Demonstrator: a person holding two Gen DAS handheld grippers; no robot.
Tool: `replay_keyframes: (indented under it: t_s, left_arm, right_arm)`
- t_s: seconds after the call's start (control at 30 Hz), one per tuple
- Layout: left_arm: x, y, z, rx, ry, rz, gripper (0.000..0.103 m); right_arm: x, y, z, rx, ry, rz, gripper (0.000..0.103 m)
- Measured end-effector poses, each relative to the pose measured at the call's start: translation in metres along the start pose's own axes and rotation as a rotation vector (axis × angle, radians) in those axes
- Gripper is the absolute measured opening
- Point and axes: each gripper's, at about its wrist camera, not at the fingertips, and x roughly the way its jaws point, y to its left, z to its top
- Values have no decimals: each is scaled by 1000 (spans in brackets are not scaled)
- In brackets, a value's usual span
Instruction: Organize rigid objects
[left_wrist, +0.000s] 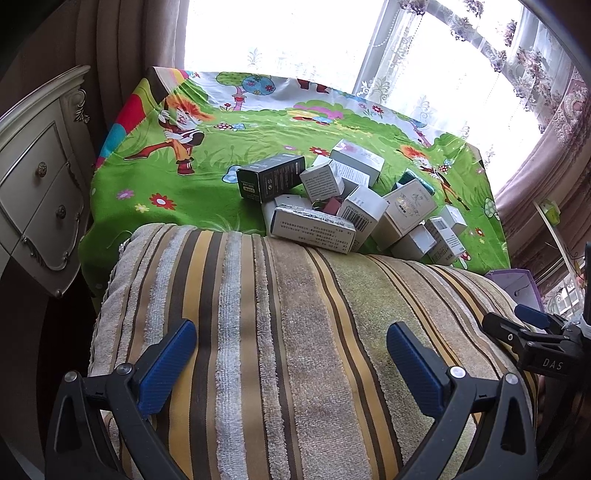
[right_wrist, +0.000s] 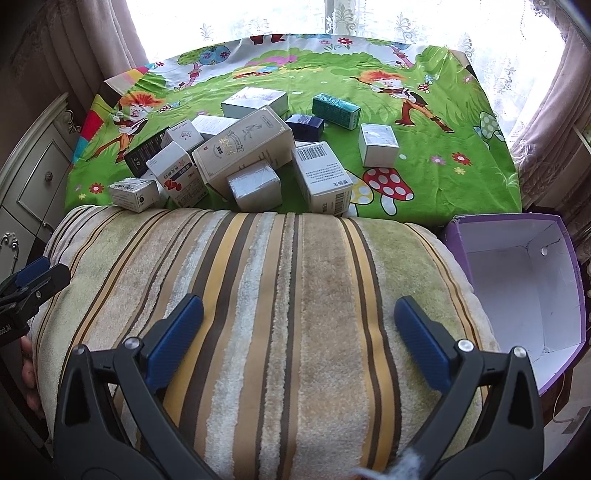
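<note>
1. A pile of small cartons (right_wrist: 243, 158) is lying on the green cartoon cloth (right_wrist: 424, 177), just beyond the striped cushion (right_wrist: 280, 295); the long cream carton (right_wrist: 243, 147) is tilting, its long axis running up and away from the cushion.
2. Beside the cushion, a purple box (right_wrist: 517, 288) is sitting open, nothing showing inside.
3. Over the cushion, the left gripper (left_wrist: 291, 354) and right gripper (right_wrist: 299, 325) are both hovering spread wide, gripping nothing.

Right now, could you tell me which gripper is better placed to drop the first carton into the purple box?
Right, probably. The purple box sits open just beside the right gripper; the left gripper, also open, sees only its corner.
</note>
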Motion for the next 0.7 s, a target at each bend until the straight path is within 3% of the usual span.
replay_keyframes:
  t_s: [0.4,0.6,0.7]
  left_arm:
    - [0,0,0,-1,4,-2,103]
    - [2,-6,0,43,27,37,103]
    - [0,-2,0,35,21,10,103]
  right_arm:
    - [-1,1,0,-2,-3,-9,103]
    - [2,0,3,-17,16,10,103]
    - [1,-1,4,-17,16,17,103]
